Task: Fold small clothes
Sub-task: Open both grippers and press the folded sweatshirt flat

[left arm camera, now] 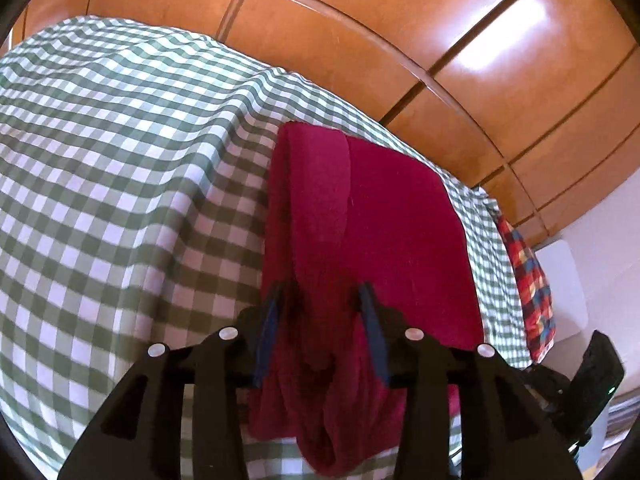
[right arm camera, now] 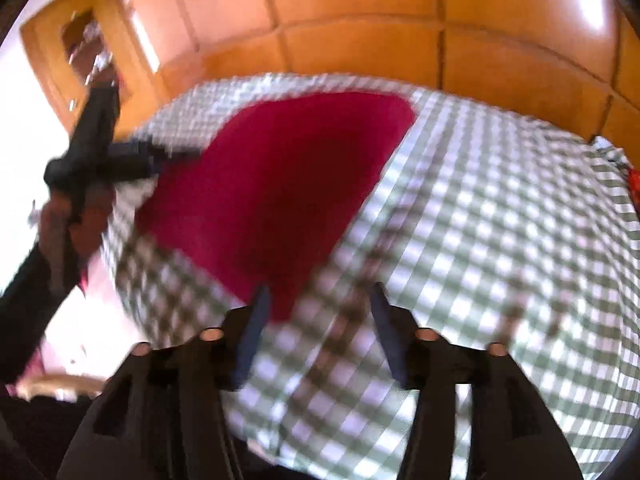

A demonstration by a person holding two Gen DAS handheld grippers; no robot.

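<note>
Crimson cloth (left arm camera: 372, 216), a small soft garment, lies on a green-and-white checked sheet (left arm camera: 120, 168) that covers what looks like a bed. One long strip of it is folded over the rest along its left side, and its near end bunches into loose folds that droop over the sheet's front edge.

From the left wrist view, the left gripper (left arm camera: 322, 294) sits right at that bunched end. A ridge of the crimson fabric rises between its two blue-padded fingers, with the left pad just beside the cloth's left edge and the right pad over the fabric. The jaws stand partly apart; the pads flank the ridge without visibly pinching it, so the cloth reads as released, though the folds hide the contact, so that is not certain.

In the blurred right wrist view, the same cloth (right arm camera: 276, 184) spreads as a broad rounded patch up and left of the right gripper (right arm camera: 320, 300). Its nearest corner reaches down to just beside the left fingertip, and only checked sheet shows between the fingers. Those jaws are spread and empty.

At the left of that view the left gripper (right arm camera: 160, 158) meets the cloth's far edge, held by a hand (right arm camera: 68, 224) in a dark sleeve.

Beyond the sheet stands glossy orange-brown wood panelling (left arm camera: 400, 20). A red, blue and yellow plaid fabric (left arm camera: 532, 284) hangs at the bed's right edge.
</note>
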